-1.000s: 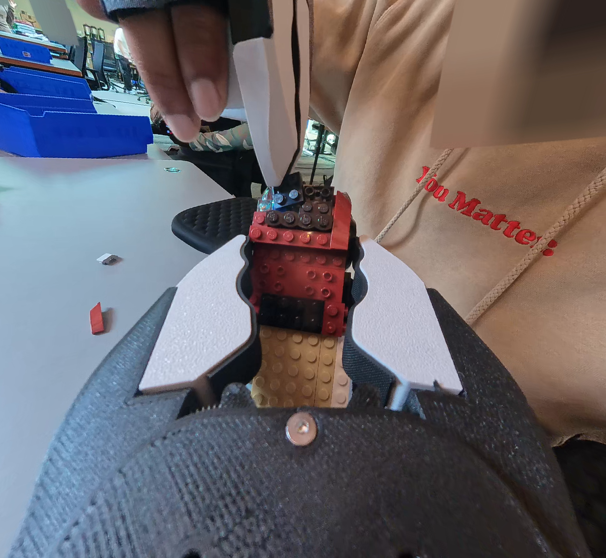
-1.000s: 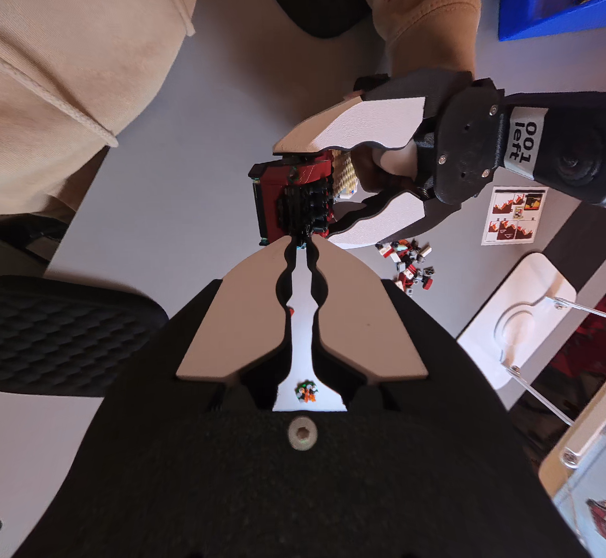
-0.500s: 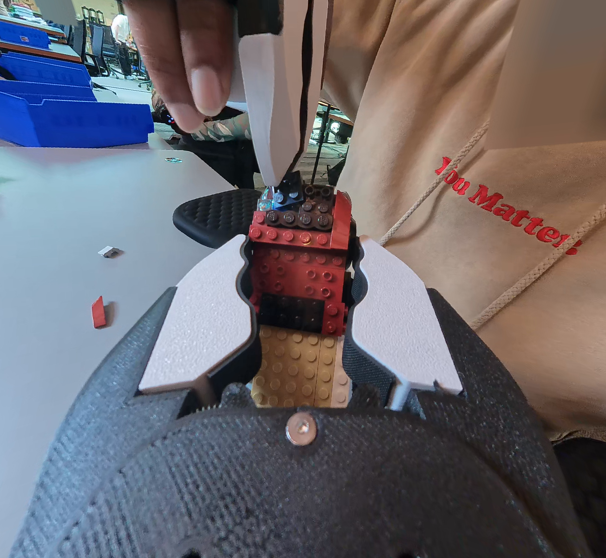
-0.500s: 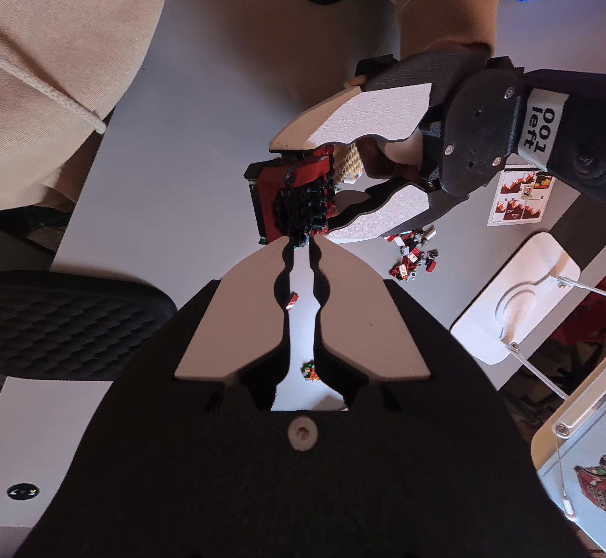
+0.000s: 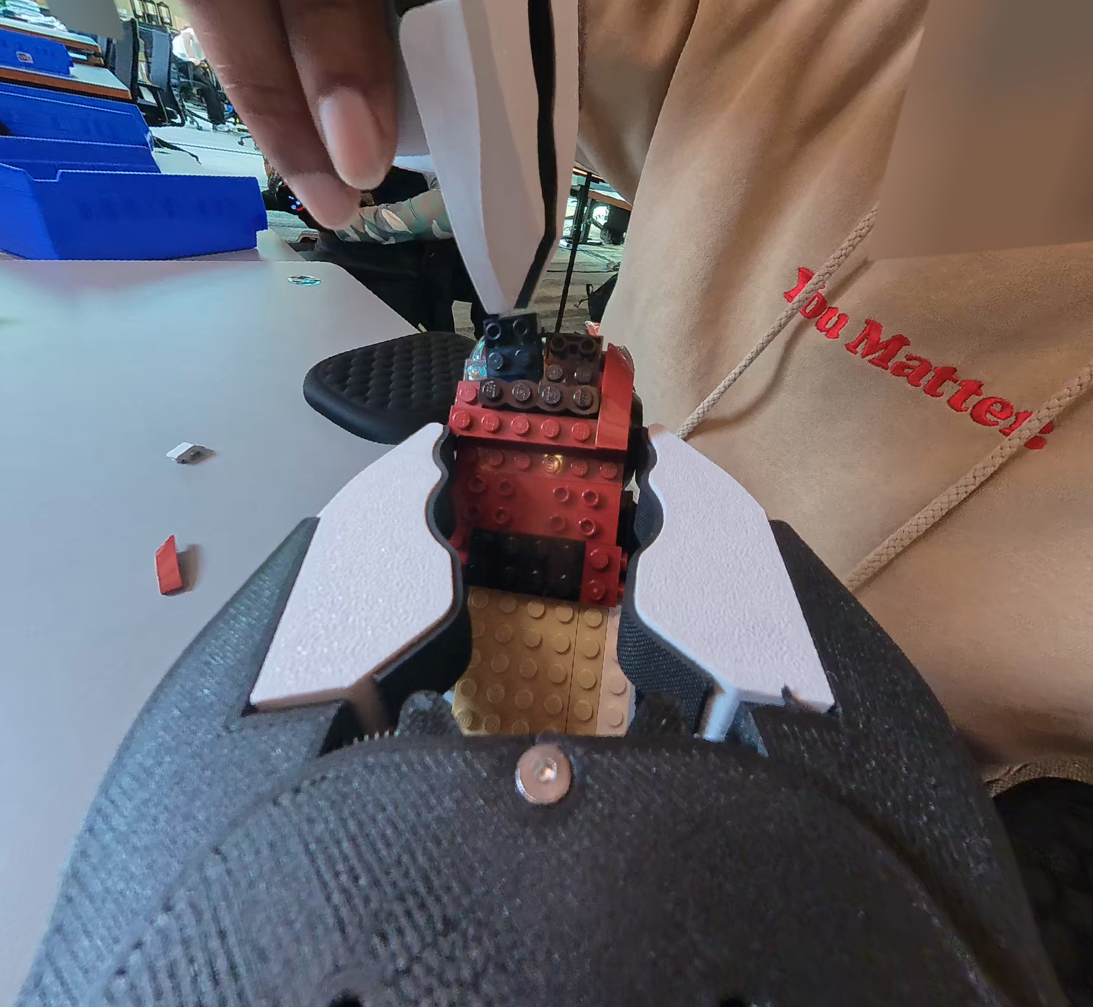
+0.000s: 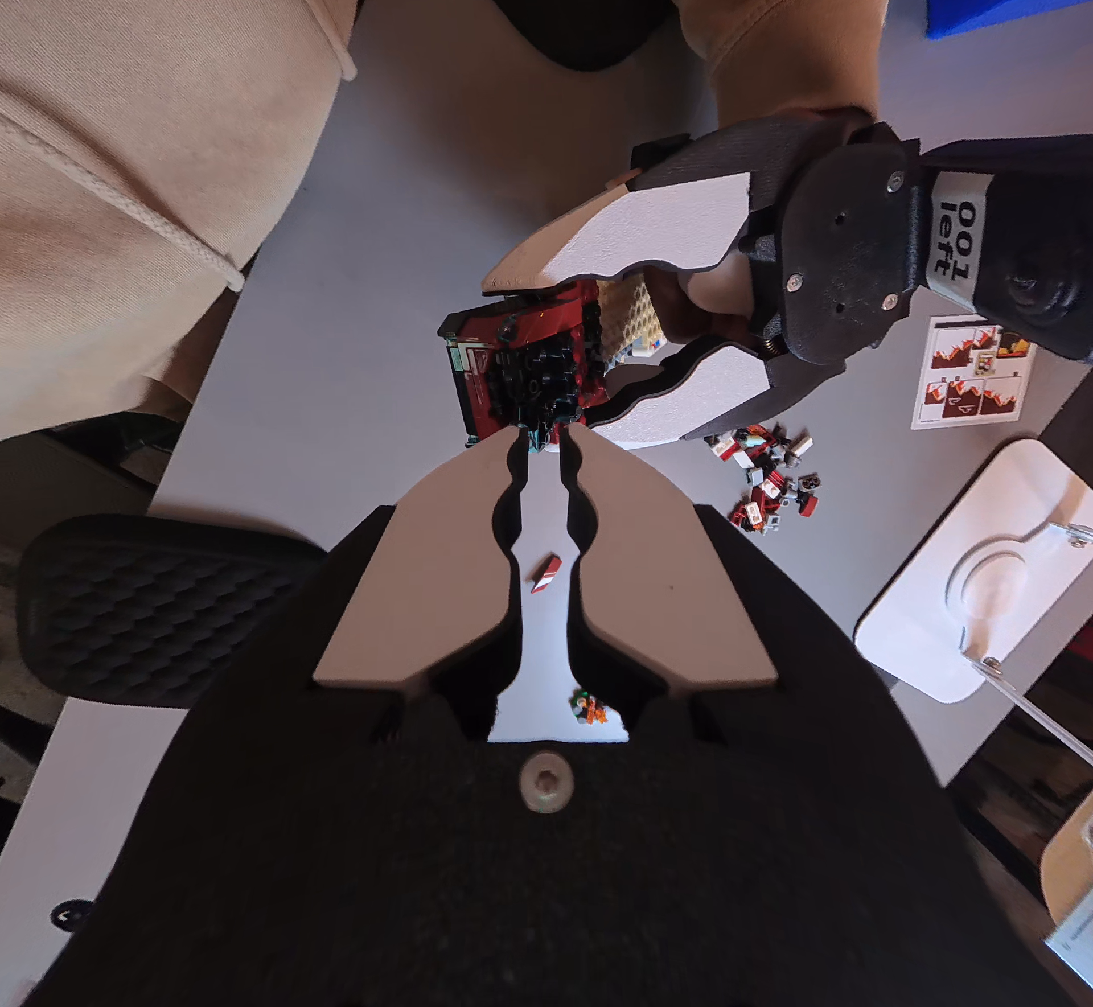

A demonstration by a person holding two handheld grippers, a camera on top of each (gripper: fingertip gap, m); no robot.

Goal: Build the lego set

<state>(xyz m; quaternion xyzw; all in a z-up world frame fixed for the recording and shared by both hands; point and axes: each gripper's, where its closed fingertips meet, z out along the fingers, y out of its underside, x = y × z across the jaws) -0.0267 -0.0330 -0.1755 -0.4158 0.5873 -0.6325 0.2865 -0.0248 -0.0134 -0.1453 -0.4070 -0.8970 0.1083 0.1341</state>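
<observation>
Fingers of left gripper clamp both sides of a red brick model on a tan base, held off the grey table. Right gripper has its tips slightly parted at a small black plate on the model's top; pad contact can't be confirmed. Plate looks seated but not fully pressed down, in my judgement. Loose bricks lie piled on table nr a sticker sheet. Blue bins at far edge; contents not visible.
</observation>
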